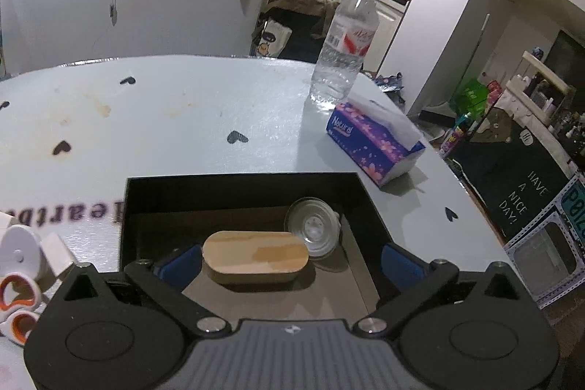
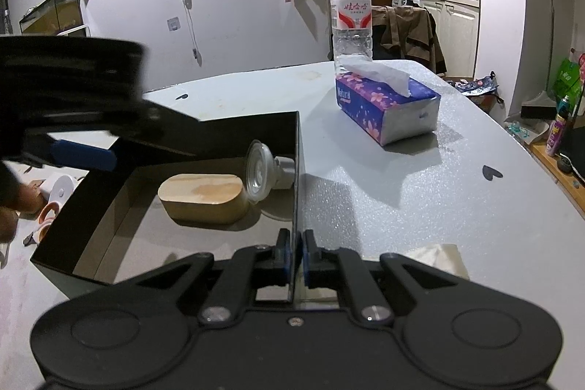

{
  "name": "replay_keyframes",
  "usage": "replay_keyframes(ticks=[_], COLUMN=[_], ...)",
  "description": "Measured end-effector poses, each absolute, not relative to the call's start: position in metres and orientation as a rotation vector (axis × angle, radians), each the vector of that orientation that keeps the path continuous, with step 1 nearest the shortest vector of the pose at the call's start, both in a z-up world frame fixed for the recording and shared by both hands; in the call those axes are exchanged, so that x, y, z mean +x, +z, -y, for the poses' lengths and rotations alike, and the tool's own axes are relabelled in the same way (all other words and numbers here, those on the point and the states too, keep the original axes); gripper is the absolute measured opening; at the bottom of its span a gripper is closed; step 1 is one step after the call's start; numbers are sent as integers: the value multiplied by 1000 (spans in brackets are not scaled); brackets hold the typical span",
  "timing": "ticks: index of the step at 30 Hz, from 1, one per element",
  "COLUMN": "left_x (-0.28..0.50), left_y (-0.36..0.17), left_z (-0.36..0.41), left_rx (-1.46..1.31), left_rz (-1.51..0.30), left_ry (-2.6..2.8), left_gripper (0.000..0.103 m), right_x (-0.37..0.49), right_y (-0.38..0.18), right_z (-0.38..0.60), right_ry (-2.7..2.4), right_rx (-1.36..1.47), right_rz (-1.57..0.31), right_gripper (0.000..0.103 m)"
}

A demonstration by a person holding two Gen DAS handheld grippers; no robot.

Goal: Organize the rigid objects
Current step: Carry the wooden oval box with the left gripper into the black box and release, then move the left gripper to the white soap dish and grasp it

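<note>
The tissue box (image 2: 387,106) beside the water bottle (image 2: 351,10) reads "Natural" on its purple end. A dark mat (image 1: 519,185) on the floor, right of the tissue box, reads "HAVE A NICE DAY!". The bottle's red label script is unreadable.

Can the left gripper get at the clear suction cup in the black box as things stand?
Probably yes. The left gripper is open and empty above the black box. The clear suction cup lies uncovered against the wooden block, so that side is tight.
</note>
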State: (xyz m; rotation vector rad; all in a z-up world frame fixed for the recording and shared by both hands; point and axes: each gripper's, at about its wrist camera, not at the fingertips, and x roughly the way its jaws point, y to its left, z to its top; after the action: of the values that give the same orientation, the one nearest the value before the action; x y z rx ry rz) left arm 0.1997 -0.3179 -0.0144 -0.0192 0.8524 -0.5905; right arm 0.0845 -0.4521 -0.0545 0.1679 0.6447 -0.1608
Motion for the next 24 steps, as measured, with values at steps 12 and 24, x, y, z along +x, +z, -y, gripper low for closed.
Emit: replay_keyframes(ticks=[12, 24], left_x=[159, 122], left_y=[0, -5], left_z=[285, 229], left_rx=[19, 32], left_rz=[-774, -680], left_ry=[-613, -558], left_gripper=[103, 103], right_x=[83, 82], right_y=[-54, -53], right_z=[452, 451], right_ry=[-165, -167], right_rx=[167, 163], right_rz=[-645, -643], right_gripper=[7, 7])
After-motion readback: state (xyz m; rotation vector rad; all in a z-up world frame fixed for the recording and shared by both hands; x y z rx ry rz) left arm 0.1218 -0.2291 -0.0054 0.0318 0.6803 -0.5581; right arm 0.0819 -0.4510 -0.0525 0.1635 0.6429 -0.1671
